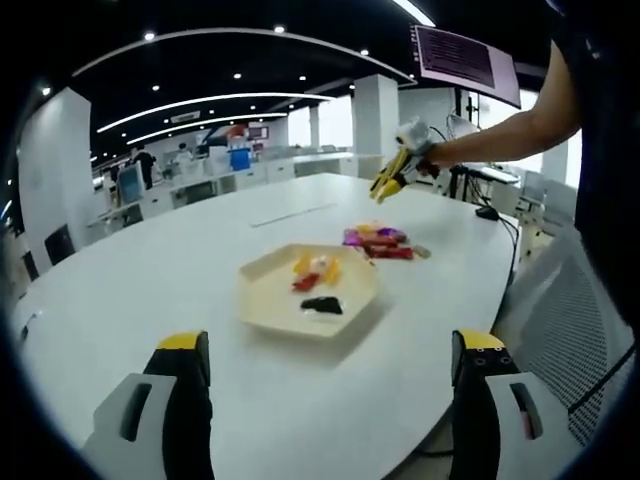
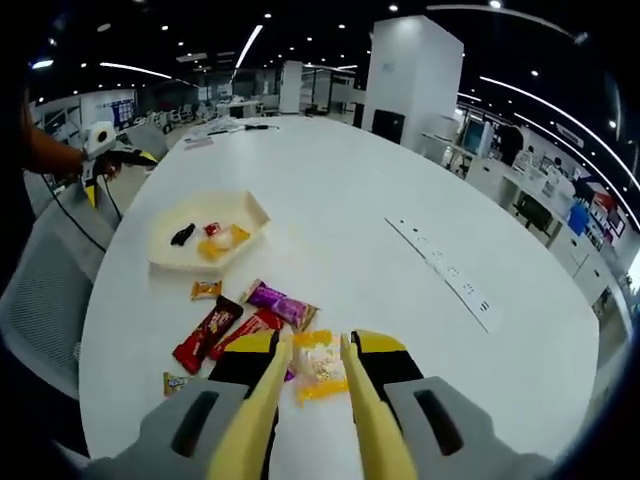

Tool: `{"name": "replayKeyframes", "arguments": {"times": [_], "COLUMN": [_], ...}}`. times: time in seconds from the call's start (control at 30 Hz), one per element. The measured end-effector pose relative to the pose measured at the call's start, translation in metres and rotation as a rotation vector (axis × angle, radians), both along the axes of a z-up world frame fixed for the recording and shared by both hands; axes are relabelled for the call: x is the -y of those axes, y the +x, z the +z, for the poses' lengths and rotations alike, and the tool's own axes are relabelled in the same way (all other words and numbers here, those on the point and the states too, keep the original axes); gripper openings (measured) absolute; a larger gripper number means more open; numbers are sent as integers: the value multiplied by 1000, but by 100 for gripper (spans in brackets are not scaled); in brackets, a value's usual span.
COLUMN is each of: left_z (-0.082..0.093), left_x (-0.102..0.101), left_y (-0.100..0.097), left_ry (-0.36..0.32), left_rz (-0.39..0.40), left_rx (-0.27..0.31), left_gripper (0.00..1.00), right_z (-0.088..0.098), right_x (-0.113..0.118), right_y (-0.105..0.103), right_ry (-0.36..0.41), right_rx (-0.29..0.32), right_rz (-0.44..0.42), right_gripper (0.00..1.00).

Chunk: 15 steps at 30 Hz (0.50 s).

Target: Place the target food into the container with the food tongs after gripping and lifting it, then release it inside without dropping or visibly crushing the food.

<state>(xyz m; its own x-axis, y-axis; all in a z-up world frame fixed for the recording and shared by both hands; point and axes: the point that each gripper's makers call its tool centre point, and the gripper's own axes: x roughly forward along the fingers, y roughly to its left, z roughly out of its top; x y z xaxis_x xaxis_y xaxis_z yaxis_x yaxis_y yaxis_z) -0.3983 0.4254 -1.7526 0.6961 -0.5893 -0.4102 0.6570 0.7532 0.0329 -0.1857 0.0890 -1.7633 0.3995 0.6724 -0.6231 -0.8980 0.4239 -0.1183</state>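
Seen from the right gripper view, the yellow food tongs (image 2: 312,400) stand slightly apart, a clear packet of yellow snack (image 2: 320,368) between their tips on the white table (image 2: 330,200); whether they pinch it I cannot tell. Just left of the tongs lie the other wrappers (image 2: 240,320), with the tray (image 2: 212,232) beyond. The left gripper view shows the right gripper (image 1: 400,172) holding those tongs above the wrappers, while the left gripper (image 1: 330,385) hangs wide apart and empty

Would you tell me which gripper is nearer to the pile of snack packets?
Right. The right gripper hovers with its yellow tongs over the pile of snack packets. The left gripper is back beyond the hexagonal tray.
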Motion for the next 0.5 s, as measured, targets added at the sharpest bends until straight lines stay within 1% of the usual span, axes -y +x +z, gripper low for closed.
{"name": "replayKeyframes", "arguments": {"times": [0.23,0.5], "left_z": [-4,-6], "left_x": [0,0], "left_y": [0,1], "left_ry": [7,13], "left_rz": [-4,0], "left_rx": [-16,-26], "left_gripper": [97,97], "right_z": [-12,-31], "right_x": [1,-4], "right_y": [9,14], "right_ry": [-5,3], "right_rx": [-23,-71], "right_rz": [2,0], "right_gripper": [28,28]}}
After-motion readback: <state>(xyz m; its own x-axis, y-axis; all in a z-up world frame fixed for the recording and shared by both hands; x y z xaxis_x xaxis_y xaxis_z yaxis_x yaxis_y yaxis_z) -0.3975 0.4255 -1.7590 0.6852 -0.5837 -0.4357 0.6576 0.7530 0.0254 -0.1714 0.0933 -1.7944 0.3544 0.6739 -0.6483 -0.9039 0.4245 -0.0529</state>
